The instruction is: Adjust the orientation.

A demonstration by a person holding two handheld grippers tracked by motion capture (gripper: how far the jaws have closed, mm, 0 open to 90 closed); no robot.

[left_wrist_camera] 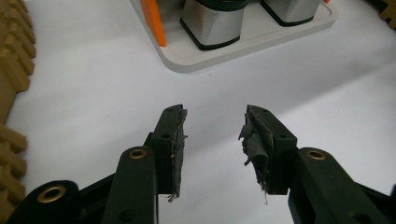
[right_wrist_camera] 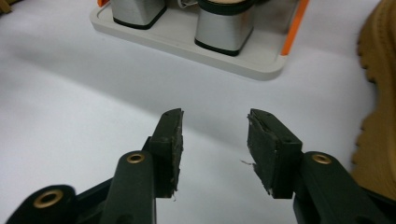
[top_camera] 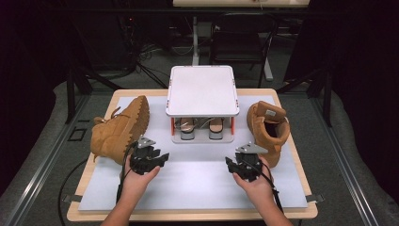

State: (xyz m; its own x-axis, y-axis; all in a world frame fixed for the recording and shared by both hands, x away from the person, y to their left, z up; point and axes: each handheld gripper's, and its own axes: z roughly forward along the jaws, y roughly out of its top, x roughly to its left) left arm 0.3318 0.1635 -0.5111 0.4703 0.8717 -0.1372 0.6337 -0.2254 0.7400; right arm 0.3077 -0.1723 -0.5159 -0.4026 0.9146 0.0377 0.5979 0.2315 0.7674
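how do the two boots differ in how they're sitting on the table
The left boot lies tipped on its side, its lugged sole turned toward the rack; the right boot sits more upright, its opening and inner label showing from above. The left boot lies close beside the left tongs; the right boot sits just behind the right tongs. Both are tan and flank the rack on the white mat.

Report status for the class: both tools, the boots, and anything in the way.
Left tool open, empty, beside tan suede boot lying on its side. Right tool open, empty, beside upright tan boot. White two-tier shoe rack between the boots; path clear.
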